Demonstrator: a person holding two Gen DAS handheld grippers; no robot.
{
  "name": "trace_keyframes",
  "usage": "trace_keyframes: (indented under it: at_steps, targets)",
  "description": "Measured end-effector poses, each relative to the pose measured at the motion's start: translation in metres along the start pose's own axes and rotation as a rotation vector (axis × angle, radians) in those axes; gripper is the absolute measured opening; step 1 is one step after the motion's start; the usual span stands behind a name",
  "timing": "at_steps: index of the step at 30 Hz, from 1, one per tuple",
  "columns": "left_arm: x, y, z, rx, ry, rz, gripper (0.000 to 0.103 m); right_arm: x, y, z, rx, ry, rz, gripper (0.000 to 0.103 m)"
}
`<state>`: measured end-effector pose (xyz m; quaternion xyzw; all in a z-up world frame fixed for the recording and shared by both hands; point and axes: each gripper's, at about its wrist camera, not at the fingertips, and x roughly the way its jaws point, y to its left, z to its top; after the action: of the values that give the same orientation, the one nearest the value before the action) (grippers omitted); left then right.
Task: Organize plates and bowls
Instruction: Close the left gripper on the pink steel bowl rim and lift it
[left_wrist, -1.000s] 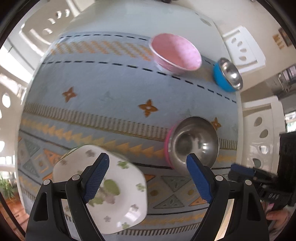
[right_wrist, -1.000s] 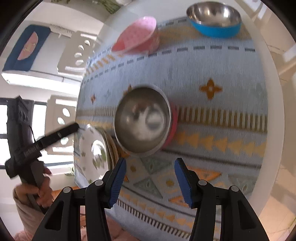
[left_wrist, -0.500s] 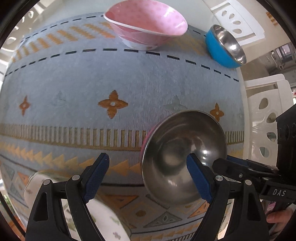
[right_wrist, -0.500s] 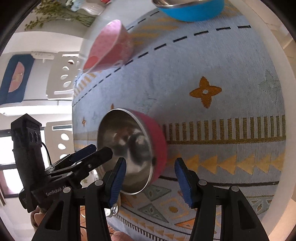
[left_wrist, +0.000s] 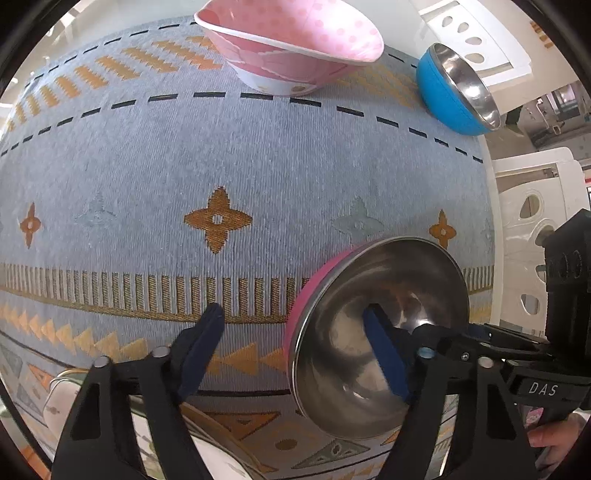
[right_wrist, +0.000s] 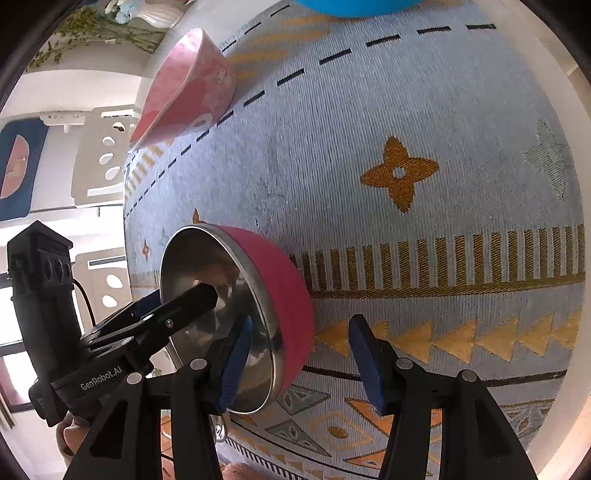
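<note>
A steel bowl with a pink outside (left_wrist: 380, 332) sits on the patterned blue cloth; it also shows in the right wrist view (right_wrist: 280, 295). My left gripper (left_wrist: 295, 343) is open, its right finger inside the bowl and its left finger outside, straddling the near rim. My right gripper (right_wrist: 299, 358) is open too, its left finger inside the bowl and its right finger outside the pink wall. A pink dotted bowl (left_wrist: 291, 44) and a blue steel bowl (left_wrist: 458, 92) stand at the far side.
A white floral plate (left_wrist: 62, 402) lies at the near left edge of the cloth (left_wrist: 184, 155). White chairs (left_wrist: 532, 221) stand around the table. The pink dotted bowl (right_wrist: 184, 92) is at the far left in the right wrist view.
Both grippers have moved down and forward onto the pink steel bowl, each now straddling its rim. The floral plate has slid out of the left view's middle.
</note>
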<state>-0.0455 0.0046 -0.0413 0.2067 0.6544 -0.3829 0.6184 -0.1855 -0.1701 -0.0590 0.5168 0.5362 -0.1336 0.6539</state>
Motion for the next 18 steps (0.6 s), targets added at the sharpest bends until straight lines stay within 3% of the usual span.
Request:
trace_keyframes:
  at_steps: [4,11,16,18]
  targets:
    - [0.006,-0.001,-0.001,-0.004,0.007,-0.007,0.056,0.000,0.000,-0.001,0.005,-0.005,0.006,0.052]
    - [0.014,0.003,-0.006,-0.030,0.011,-0.008,0.032,0.004,0.001,-0.006,0.016,-0.005,0.009,0.034]
    - [0.015,0.008,-0.009,-0.060,-0.009,-0.034,0.033,0.010,0.005,-0.009,0.017,-0.020,0.001,0.025]
    - [0.018,0.008,-0.010,-0.058,-0.013,-0.041,0.039,0.012,0.006,-0.009,0.010,-0.021,-0.005,0.025]
